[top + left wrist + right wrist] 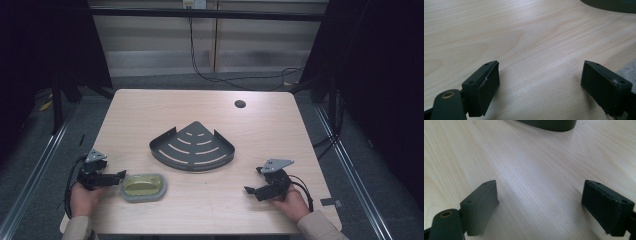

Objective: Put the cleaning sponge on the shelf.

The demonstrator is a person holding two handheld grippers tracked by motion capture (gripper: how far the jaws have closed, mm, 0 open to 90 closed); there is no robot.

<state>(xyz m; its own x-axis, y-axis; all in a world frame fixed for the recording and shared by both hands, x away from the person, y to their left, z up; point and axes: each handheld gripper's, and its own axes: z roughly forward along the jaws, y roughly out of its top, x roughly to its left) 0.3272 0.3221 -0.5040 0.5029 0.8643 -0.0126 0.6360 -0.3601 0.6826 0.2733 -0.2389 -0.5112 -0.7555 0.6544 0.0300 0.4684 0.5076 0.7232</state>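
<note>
A dark grey fan-shaped corner shelf (pixel 192 147) with curved slots lies flat at the table's middle. A grey soap dish (pixel 144 188) holding a yellow-green bar sits at the front left. My left gripper (pixel 117 176) rests just left of the dish, pointing at it, open and holding nothing. In the left gripper view the left gripper (pixel 540 75) spans bare wood, with the dish's edge (pixel 627 71) beside its right jaw. My right gripper (pixel 253 180) stands open at the front right, below the shelf. The right gripper (pixel 539 193) holds nothing, and the shelf's rim (pixel 549 124) lies ahead of it.
The light wooden table (pixel 150 115) has a round cable hole (pixel 240 104) at the back right. A black cable (pixel 220 77) trails on the floor behind it. Dark curtains and metal rails flank both sides.
</note>
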